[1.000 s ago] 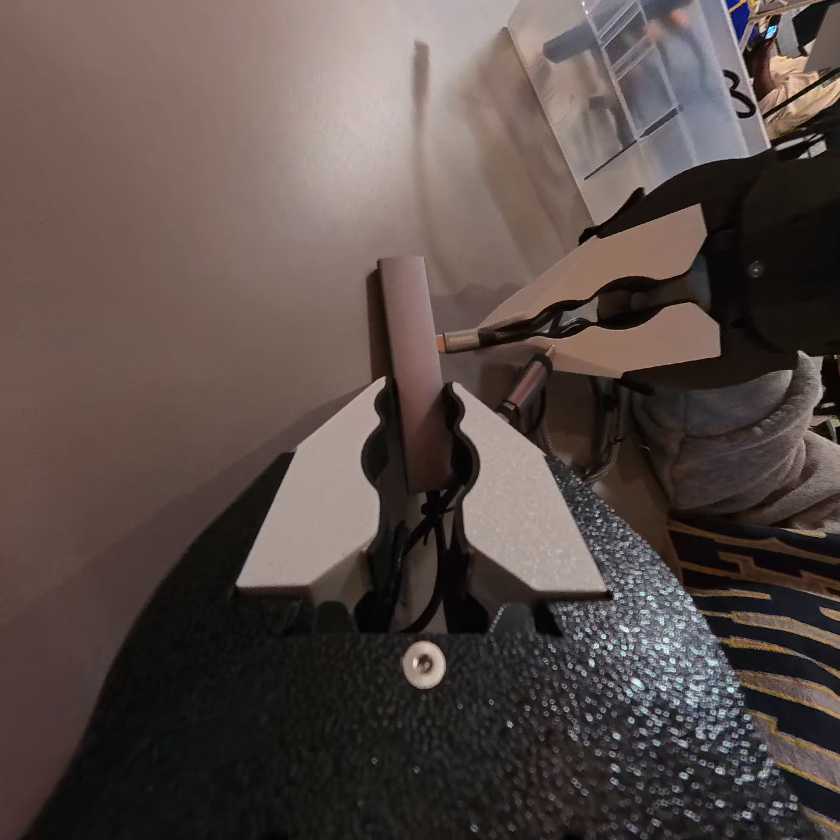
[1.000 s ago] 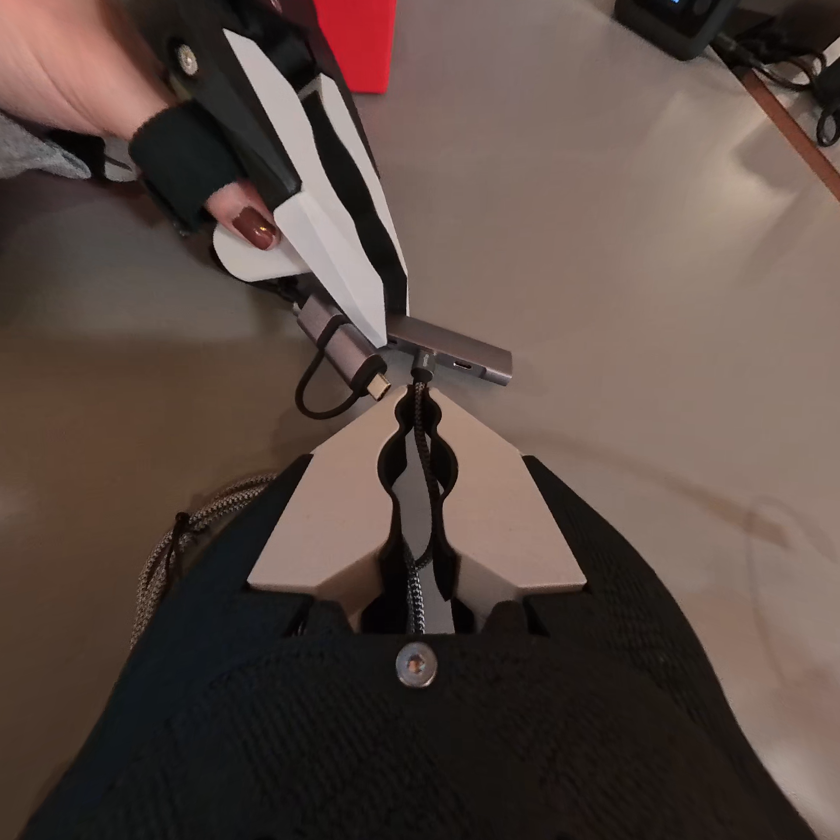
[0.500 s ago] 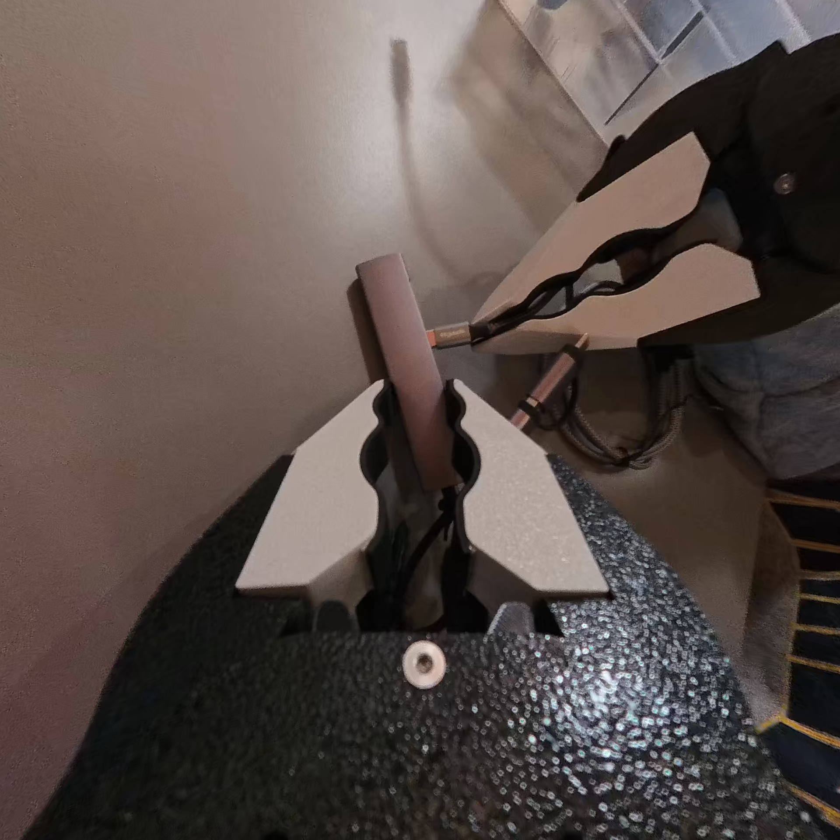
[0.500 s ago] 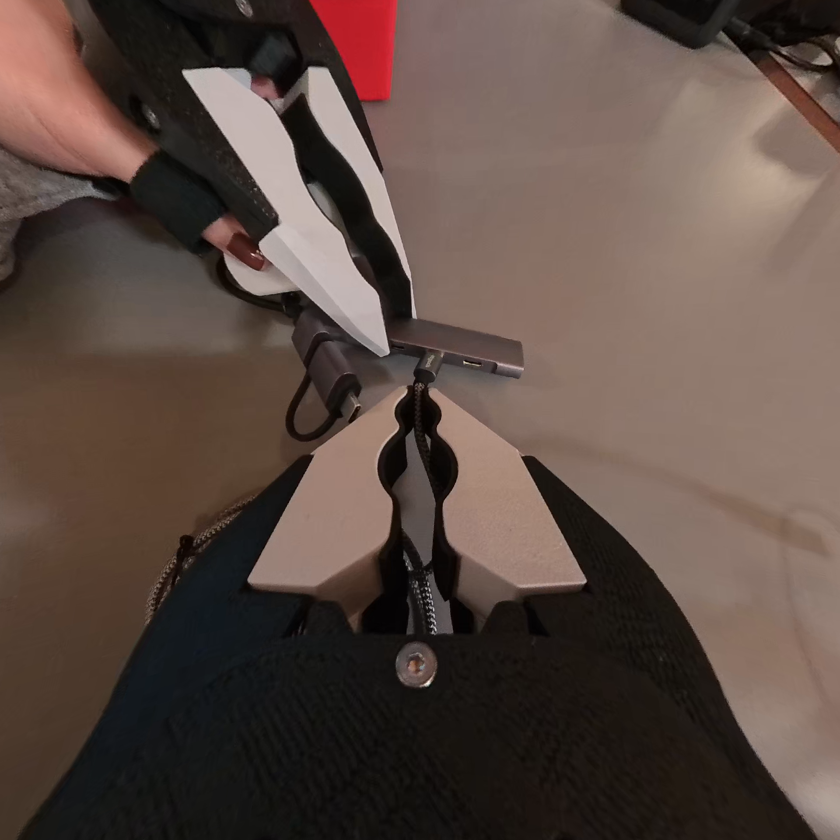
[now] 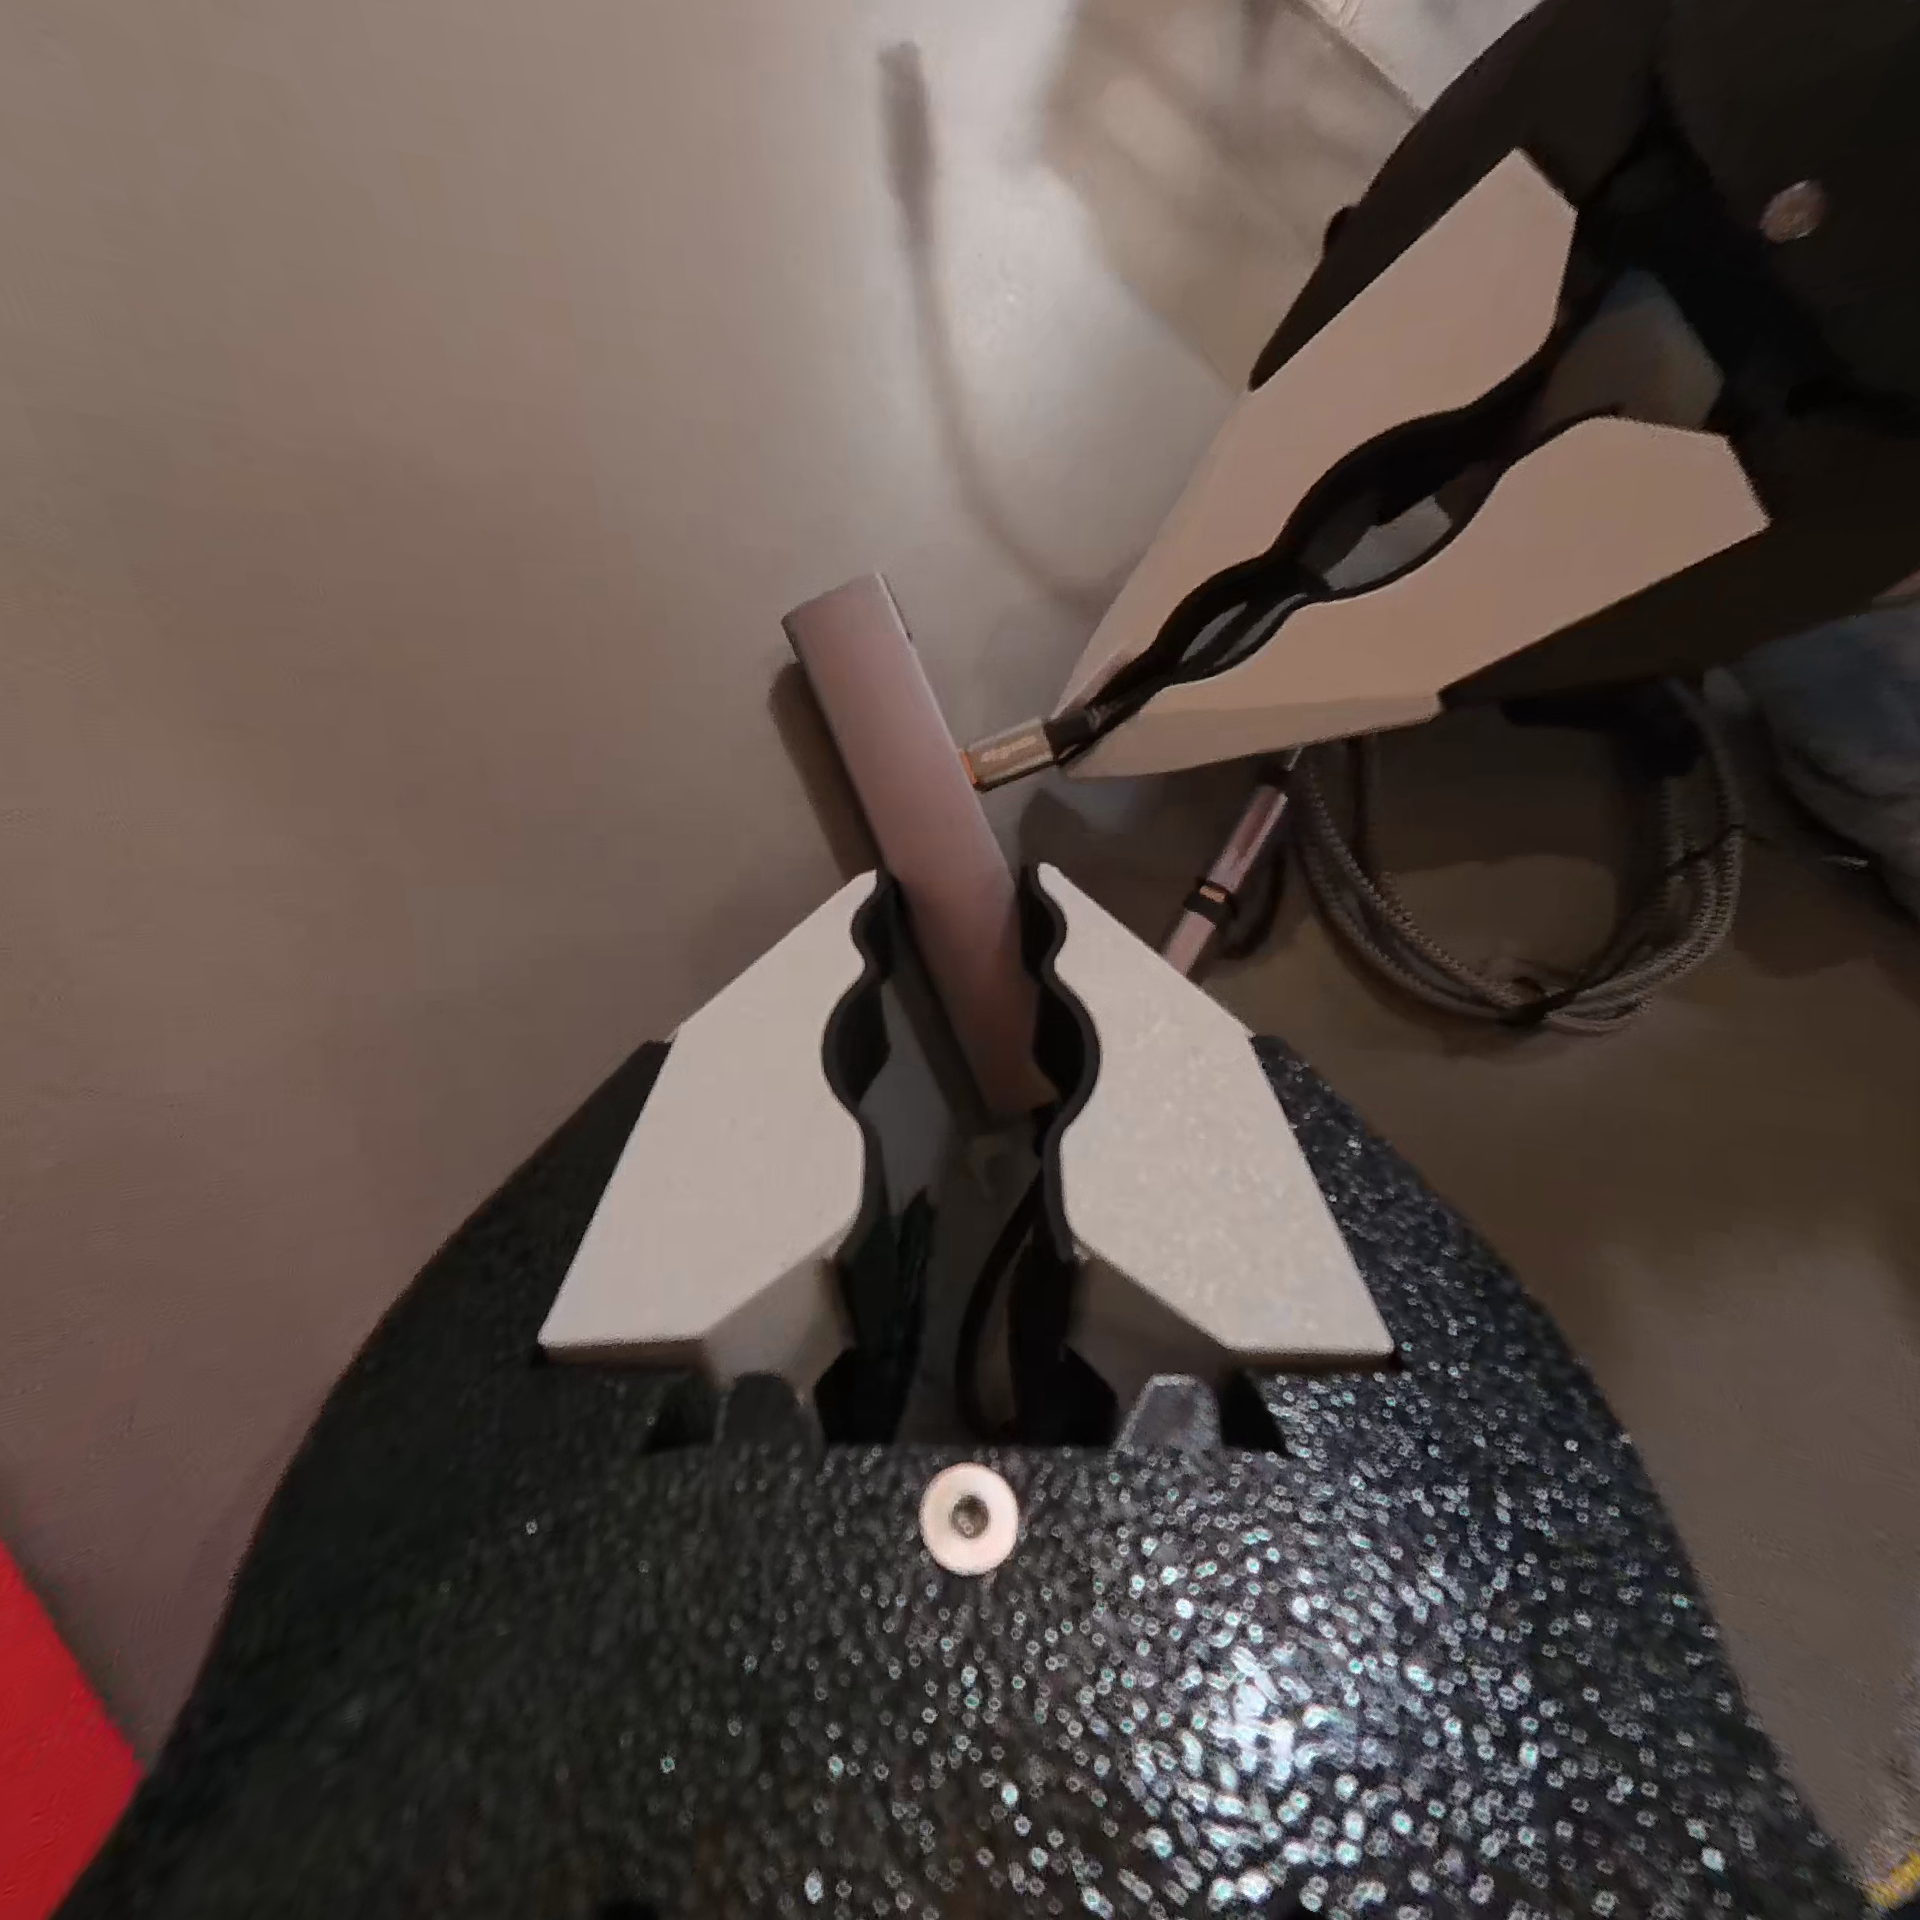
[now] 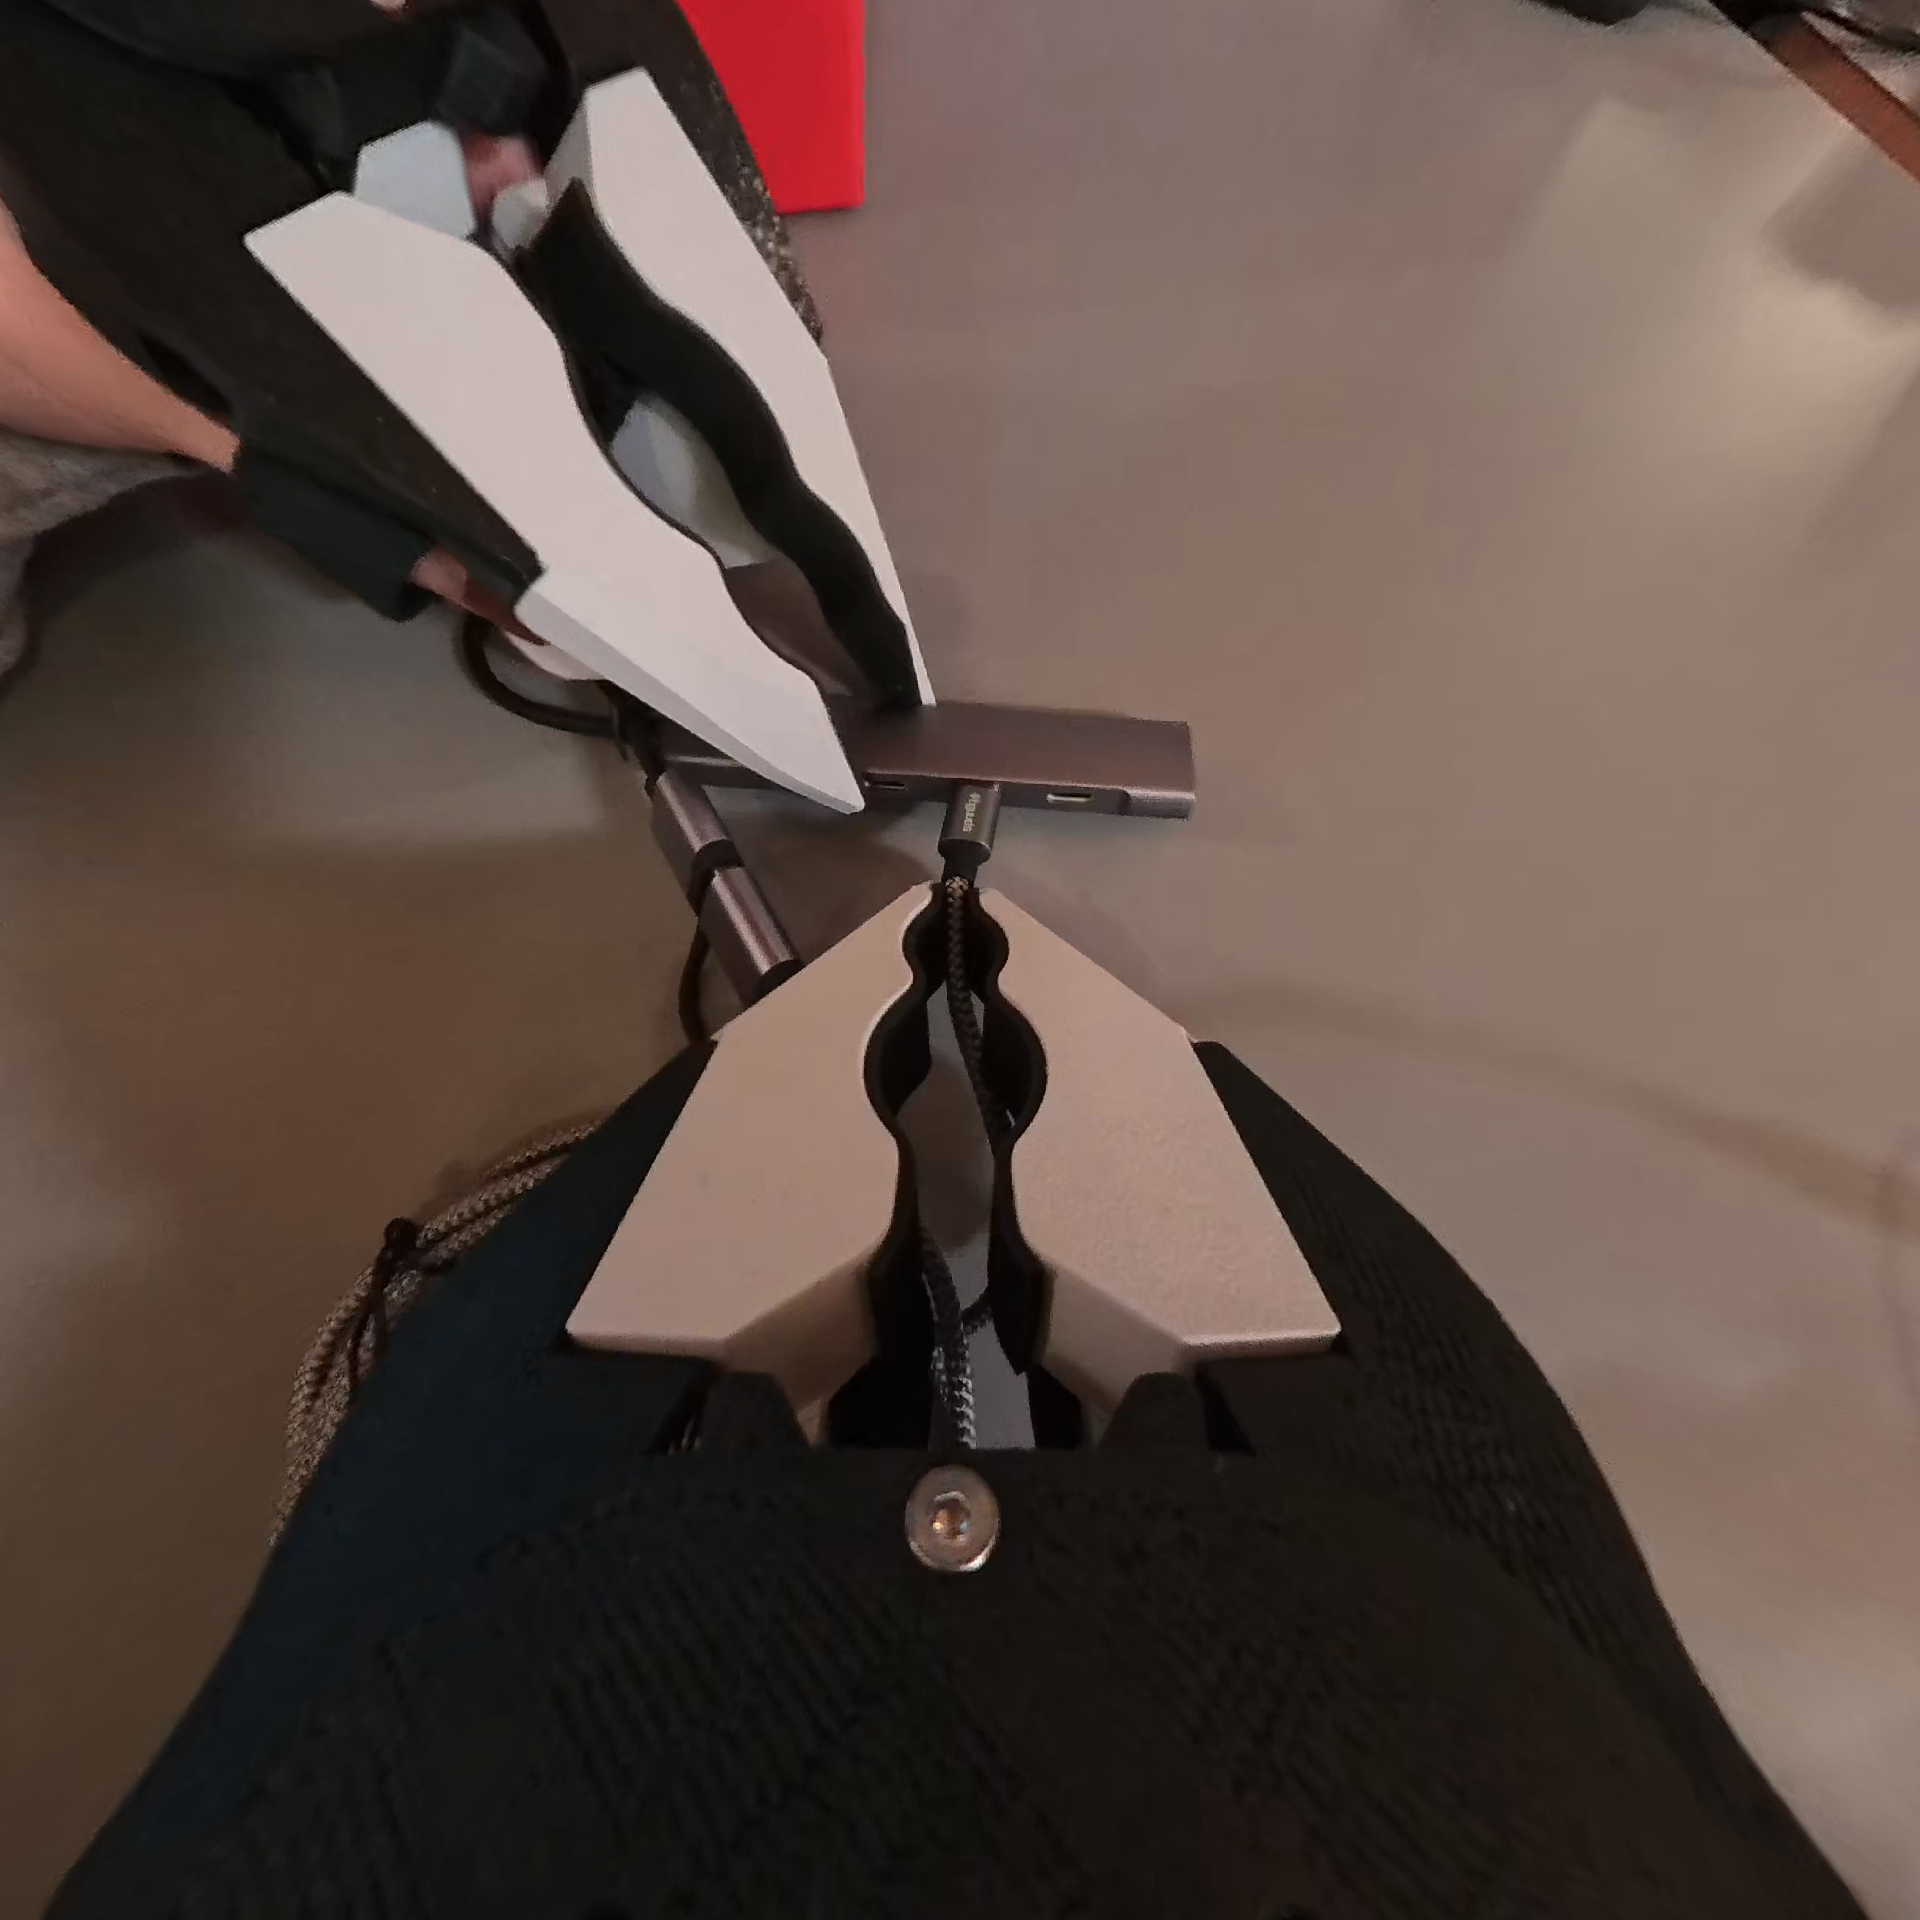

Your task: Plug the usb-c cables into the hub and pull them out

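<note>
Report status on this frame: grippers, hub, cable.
Left gripper shut on hub. Right gripper shut on braided cable, plug at hub's side port. Spare connector beside, clear.

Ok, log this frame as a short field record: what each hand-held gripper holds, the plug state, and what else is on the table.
left hand-held gripper: shut on the grey hub, pinning it to the table
right hand-held gripper: shut on the braided cable just behind its plug
plug: at a middle port on the hub's side; depth of seating unclear
free ports: one visible on each side of the plug
second connector: loose, left of the plug
other: red object at the far edge
</note>
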Available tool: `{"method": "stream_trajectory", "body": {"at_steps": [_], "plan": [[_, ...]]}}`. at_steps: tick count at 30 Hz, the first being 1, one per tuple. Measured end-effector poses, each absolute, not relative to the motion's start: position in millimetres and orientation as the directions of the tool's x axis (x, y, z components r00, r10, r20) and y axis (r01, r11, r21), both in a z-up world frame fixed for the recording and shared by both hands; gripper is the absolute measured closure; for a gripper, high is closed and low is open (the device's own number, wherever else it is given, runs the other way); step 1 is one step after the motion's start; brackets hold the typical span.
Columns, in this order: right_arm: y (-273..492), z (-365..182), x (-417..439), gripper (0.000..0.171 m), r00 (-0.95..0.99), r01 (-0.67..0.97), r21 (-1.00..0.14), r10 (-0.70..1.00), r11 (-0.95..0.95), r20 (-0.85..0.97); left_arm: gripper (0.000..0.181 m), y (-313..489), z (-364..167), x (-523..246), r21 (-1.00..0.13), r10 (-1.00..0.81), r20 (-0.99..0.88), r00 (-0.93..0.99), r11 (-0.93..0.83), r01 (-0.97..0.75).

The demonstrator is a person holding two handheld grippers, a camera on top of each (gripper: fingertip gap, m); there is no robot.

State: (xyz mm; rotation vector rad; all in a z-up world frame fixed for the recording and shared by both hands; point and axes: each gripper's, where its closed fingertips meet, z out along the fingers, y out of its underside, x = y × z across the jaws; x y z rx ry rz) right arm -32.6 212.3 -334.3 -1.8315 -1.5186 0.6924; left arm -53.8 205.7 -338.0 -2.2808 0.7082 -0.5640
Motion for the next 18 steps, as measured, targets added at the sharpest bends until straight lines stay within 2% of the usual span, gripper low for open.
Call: {"method": "stream_trajectory", "body": {"at_steps": [1,4,6,7,8,10,13,17,18], "plan": [[213.6,-335.5,-32.9,0.171,0.196,0.636,-0.762,0.981,-0.122,0.007,0.159,206.0,-338.1,-54.2,-0.706,-0.614,0.197,0.765,-0.63,-0.323],[213.2,-336.0,-35.1,0.158,0.181,0.639,-0.764,0.983,-0.091,0.034,0.16,208.3,-337.3,-57.8,-0.706,-0.577,0.189,0.795,-0.642,-0.298],[210.1,-325.5,-32.8,0.149,0.163,0.614,-0.782,0.987,-0.108,-0.008,0.16,211.0,-321.6,-55.9,-0.769,-0.595,0.148,0.79,-0.572,-0.287],[211.5,-314.6,-29.3,0.144,0.171,0.583,-0.801,0.984,-0.132,-0.038,0.16,212.8,-311.8,-56.6,-0.801,-0.61,0.082,0.788,-0.511,-0.312],[214.7,-301.0,-25.2,0.133,0.186,0.535,-0.83,0.98,-0.161,-0.07,0.161,215.3,-301.6,-58.9,-0.827,-0.622,-0.03,0.782,-0.424,-0.369],[222.0,-269.2,-18.6,0.123,0.215,0.395,-0.888,0.963,-0.237,-0.161,0.161,217.4,-281.6,-60.5,-0.832,-0.614,-0.296,0.732,-0.21,-0.513],[229.7,-234.2,-16.1,0.12,0.234,0.228,-0.899,0.918,-0.373,-0.322,0.161,208.7,-259.0,-47.9,-0.73,-0.539,-0.603,0.588,0.078,-0.678],[208.3,-229.2,-24.6,0.128,0.162,0.318,-0.862,0.919,-0.394,-0.36,0.161,194.8,-241.7,-32.8,-0.61,-0.44,-0.766,0.468,0.268,-0.745],[201.5,-228.4,-26.5,0.138,0.141,0.349,-0.855,0.924,-0.383,-0.356,0.161,192.3,-237.7,-31.5,-0.584,-0.412,-0.791,0.452,0.288,-0.759]]}}
